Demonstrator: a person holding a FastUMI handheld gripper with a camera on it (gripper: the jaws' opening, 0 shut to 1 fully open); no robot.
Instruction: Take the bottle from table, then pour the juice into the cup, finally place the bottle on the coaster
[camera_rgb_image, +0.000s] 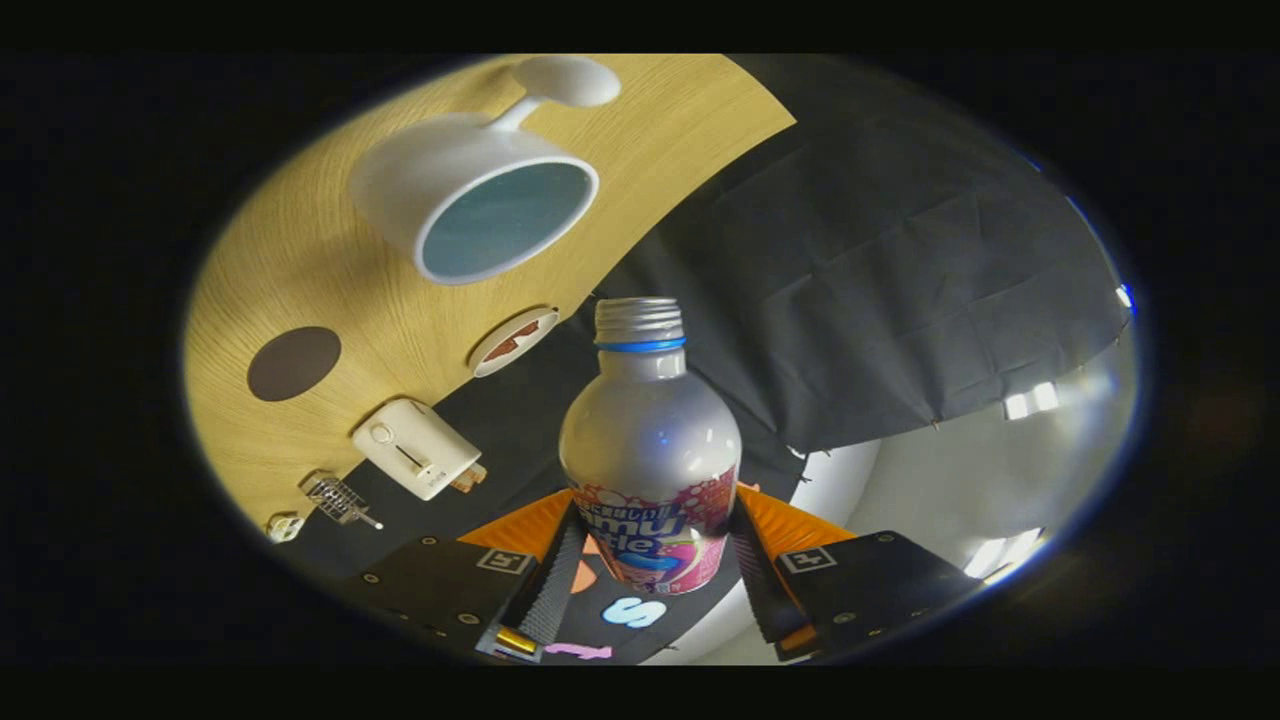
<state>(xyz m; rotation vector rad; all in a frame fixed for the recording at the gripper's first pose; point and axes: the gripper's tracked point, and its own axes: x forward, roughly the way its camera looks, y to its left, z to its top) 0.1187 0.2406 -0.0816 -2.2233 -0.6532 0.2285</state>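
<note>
My gripper (650, 560) is shut on the silver bottle (650, 440), both fingers pressing its labelled lower body. The bottle has a bare threaded neck with a blue ring and no cap, and it is held in the air, tilted with the whole view. Beyond its mouth, up and to the left, stands the white stemmed cup (480, 190) on the wooden table (300, 270), its blue inside facing me. The dark round coaster (293, 363) lies on the table left of the bottle, apart from the cup.
A small round dish (514, 341) with something red-brown sits at the table's edge near the bottle's neck. A white toaster (415, 448), a small wire rack (338, 497) and a small white object (285, 526) stand along the same edge. Black cloth hangs behind.
</note>
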